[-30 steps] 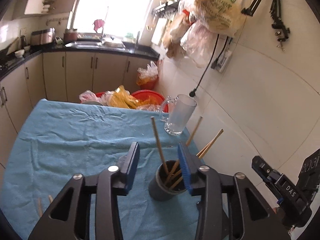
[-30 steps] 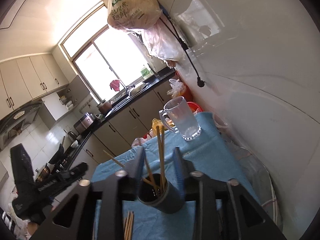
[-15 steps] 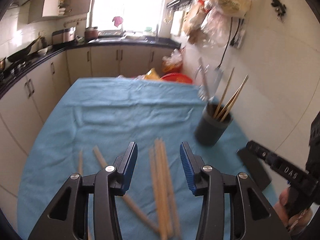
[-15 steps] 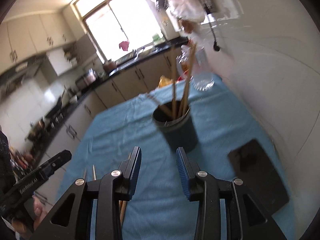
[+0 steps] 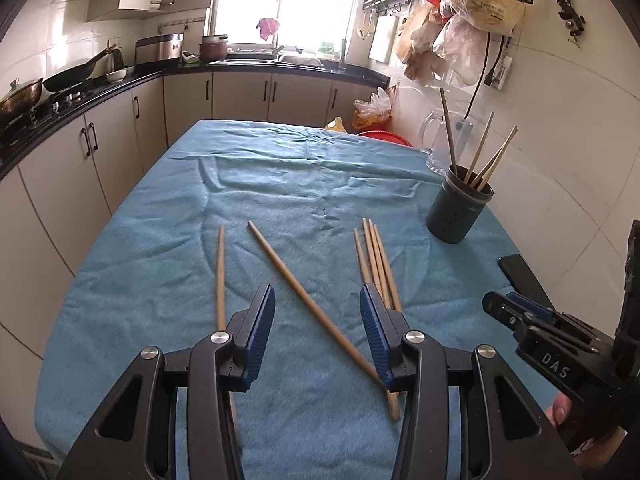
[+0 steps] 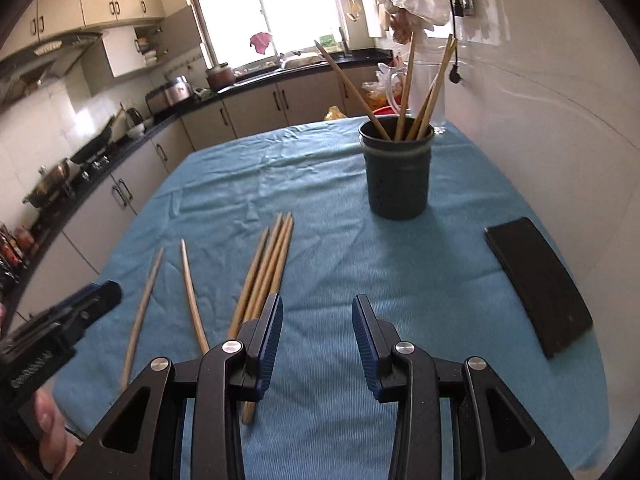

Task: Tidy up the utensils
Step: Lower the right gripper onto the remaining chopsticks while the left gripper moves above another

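A dark grey cup (image 5: pixel 458 208) (image 6: pixel 398 176) stands on the blue cloth near the wall and holds several wooden chopsticks. More chopsticks lie loose on the cloth: a tight bundle (image 5: pixel 376 260) (image 6: pixel 268 268), a slanted single one (image 5: pixel 304 300) (image 6: pixel 192 292) and another single one (image 5: pixel 220 280) (image 6: pixel 144 308) further left. My left gripper (image 5: pixel 318 320) hovers open above the slanted chopstick, its pads clear of it. My right gripper (image 6: pixel 318 328) is open over bare cloth just right of the bundle, holding nothing.
A black phone (image 5: pixel 524 280) (image 6: pixel 536 284) lies flat near the right table edge. A clear glass mug (image 5: pixel 444 144) (image 6: pixel 432 92) stands behind the cup by the tiled wall. Kitchen cabinets run along the left and far side. Each gripper shows at the other view's edge.
Both grippers have pulled back from the cup and sunk toward the near end of the table. The loose chopsticks have come into view under them. Both pairs of jaws stay apart.
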{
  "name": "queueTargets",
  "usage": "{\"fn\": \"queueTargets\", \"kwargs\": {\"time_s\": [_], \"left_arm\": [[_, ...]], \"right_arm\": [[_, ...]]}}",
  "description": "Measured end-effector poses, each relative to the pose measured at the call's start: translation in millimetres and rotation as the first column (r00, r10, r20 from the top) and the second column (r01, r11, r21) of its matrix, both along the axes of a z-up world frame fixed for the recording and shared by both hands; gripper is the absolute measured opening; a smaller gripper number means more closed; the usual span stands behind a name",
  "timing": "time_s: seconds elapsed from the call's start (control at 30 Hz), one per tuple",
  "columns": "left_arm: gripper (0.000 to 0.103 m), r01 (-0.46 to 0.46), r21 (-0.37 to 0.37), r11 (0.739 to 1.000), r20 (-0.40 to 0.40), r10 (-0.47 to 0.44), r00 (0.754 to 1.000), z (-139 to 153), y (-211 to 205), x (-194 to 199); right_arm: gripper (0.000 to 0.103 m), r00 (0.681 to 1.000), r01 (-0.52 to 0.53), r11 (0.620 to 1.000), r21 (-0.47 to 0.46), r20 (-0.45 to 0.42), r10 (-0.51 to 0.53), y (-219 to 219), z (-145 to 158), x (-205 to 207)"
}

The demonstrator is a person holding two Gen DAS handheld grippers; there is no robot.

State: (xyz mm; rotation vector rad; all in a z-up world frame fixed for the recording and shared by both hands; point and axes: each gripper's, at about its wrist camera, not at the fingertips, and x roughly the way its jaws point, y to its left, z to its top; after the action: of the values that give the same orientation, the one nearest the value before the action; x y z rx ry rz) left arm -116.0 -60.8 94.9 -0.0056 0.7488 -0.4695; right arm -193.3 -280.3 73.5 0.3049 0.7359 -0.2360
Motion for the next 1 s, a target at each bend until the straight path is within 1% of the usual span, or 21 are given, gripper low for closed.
{"fn": "queueTargets", "kwargs": {"time_s": [0.13, 0.17, 0.4, 0.5, 0.57, 0.6, 0.67, 0.7, 0.73, 0.87, 0.9, 1.0], "left_arm": [[0.043, -0.004, -0.009, 1.000, -0.010, 0.004, 1.000, -2.4, 11.3, -11.7], [0.043, -0.003, -0.007, 1.000, -0.013, 0.003, 1.000, -3.0, 13.7, -14.0], [0.043, -0.031, -0.005, 1.000, -0.086, 0.031, 0.996, -11.0, 30.4, -9.0], [0.043, -0.042, 0.002, 0.999, -0.114, 0.042, 0.993, -18.7, 35.3, -2.2], [0.043, -0.048, 0.005, 0.999, -0.127, 0.048, 0.991, -24.6, 38.2, 3.0], [0.043, -0.049, 0.006, 0.999, -0.133, 0.049, 0.990, -27.5, 39.3, 5.9], [0.043, -0.050, 0.007, 0.999, -0.138, 0.050, 0.989, -31.4, 41.1, 10.9], [0.043, -0.050, 0.007, 0.999, -0.141, 0.051, 0.989, -33.7, 42.6, 14.4], [0.043, -0.052, 0.006, 0.999, -0.145, 0.052, 0.988, -35.6, 43.9, 17.2], [0.043, -0.071, -0.001, 0.998, -0.176, 0.069, 0.982, -44.9, 55.5, 31.0], [0.043, -0.076, -0.004, 0.997, -0.183, 0.074, 0.980, -47.0, 59.4, 34.4], [0.043, -0.095, -0.012, 0.995, -0.198, 0.090, 0.976, -51.2, 70.4, 42.3]], "right_arm": [[0.039, 1.000, 0.007, 1.000, -0.016, -0.022, -0.007, 10.8, -0.8, -7.0], [0.039, 1.000, 0.005, 1.000, -0.006, -0.028, -0.005, 12.3, -2.2, -9.0], [0.039, 0.999, -0.026, 0.996, 0.084, -0.035, 0.029, 10.5, -5.1, -18.4], [0.039, 0.997, -0.036, 0.987, 0.157, -0.057, 0.046, 3.1, -11.5, -14.1], [0.037, 0.995, -0.051, 0.975, 0.218, -0.071, 0.068, -4.5, -16.5, -5.7], [0.033, 0.994, -0.061, 0.969, 0.241, -0.073, 0.081, -7.2, -17.9, -0.8], [0.030, 0.991, -0.081, 0.956, 0.281, -0.080, 0.107, -10.6, -20.4, 10.1], [0.025, 0.988, -0.101, 0.950, 0.295, -0.085, 0.131, -11.3, -21.1, 19.4], [0.021, 0.986, -0.111, 0.948, 0.299, -0.089, 0.144, -11.4, -21.5, 25.4], [0.017, 0.974, -0.132, 0.943, 0.306, -0.138, 0.181, -10.4, -30.2, 67.5], [0.014, 0.972, -0.130, 0.941, 0.311, -0.148, 0.183, -10.5, -32.8, 76.4], [0.011, 0.965, -0.111, 0.942, 0.318, -0.193, 0.179, -13.0, -44.0, 111.6]]}}
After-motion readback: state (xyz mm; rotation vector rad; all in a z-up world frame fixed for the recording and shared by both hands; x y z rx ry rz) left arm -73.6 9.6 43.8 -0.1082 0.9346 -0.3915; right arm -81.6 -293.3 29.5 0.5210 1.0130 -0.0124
